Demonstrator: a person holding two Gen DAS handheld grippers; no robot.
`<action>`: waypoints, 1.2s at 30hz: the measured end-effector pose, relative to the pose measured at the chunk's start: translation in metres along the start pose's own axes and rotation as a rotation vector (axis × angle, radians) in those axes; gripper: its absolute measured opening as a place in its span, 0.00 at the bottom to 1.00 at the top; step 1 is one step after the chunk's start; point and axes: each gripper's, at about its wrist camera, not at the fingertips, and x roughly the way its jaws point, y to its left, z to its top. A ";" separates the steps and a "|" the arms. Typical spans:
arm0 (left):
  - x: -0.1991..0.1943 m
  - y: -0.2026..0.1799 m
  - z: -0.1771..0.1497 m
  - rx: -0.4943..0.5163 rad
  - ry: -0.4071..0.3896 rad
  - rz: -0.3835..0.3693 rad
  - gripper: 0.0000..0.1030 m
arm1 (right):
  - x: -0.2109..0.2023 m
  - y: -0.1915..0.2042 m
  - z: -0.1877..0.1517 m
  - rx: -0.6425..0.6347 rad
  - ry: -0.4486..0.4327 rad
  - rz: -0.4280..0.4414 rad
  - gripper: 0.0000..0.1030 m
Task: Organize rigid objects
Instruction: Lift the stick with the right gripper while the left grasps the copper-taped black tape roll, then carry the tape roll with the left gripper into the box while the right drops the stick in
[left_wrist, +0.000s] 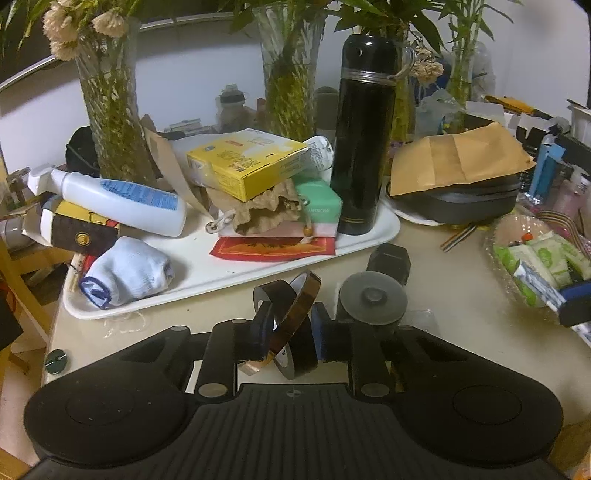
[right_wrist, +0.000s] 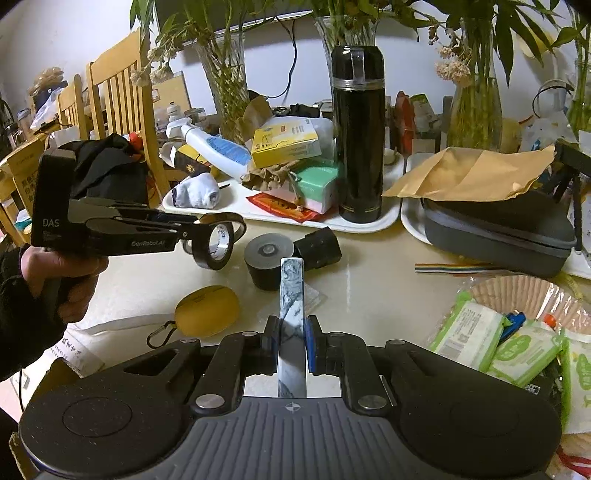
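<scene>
My left gripper (left_wrist: 291, 309) is shut on two tape rolls held on edge, an amber one (left_wrist: 301, 295) and a black one (left_wrist: 300, 356). The right wrist view shows that gripper (right_wrist: 207, 226) at the left, in a person's hand, with the tape rolls (right_wrist: 216, 260) lifted off the table. My right gripper (right_wrist: 293, 323) is shut on a flat marbled white-and-blue bar (right_wrist: 292, 284) that sticks out forward over the table. A white tray (left_wrist: 229, 282) behind holds a black flask (left_wrist: 360, 147), a yellow box (left_wrist: 251, 162), a white bottle (left_wrist: 122, 203) and a rolled sock (left_wrist: 129, 275).
A grey capped cylinder (right_wrist: 266, 264) and a black block (right_wrist: 319, 249) stand on the table ahead of the bar. A yellow pouch (right_wrist: 207, 310) lies at the near left. A basket of packets (right_wrist: 517, 332) sits right, a grey case (right_wrist: 495, 229) beyond it. Wooden chairs (right_wrist: 118, 96) stand left.
</scene>
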 end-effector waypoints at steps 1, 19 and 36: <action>-0.001 0.000 0.000 0.001 0.001 0.004 0.19 | -0.001 0.001 0.000 -0.001 -0.001 -0.001 0.16; -0.054 0.009 0.015 -0.115 -0.031 0.019 0.10 | -0.011 0.015 0.002 -0.005 -0.001 0.019 0.16; -0.128 -0.013 0.005 -0.230 -0.002 -0.069 0.10 | -0.034 0.025 -0.003 0.051 0.028 0.038 0.16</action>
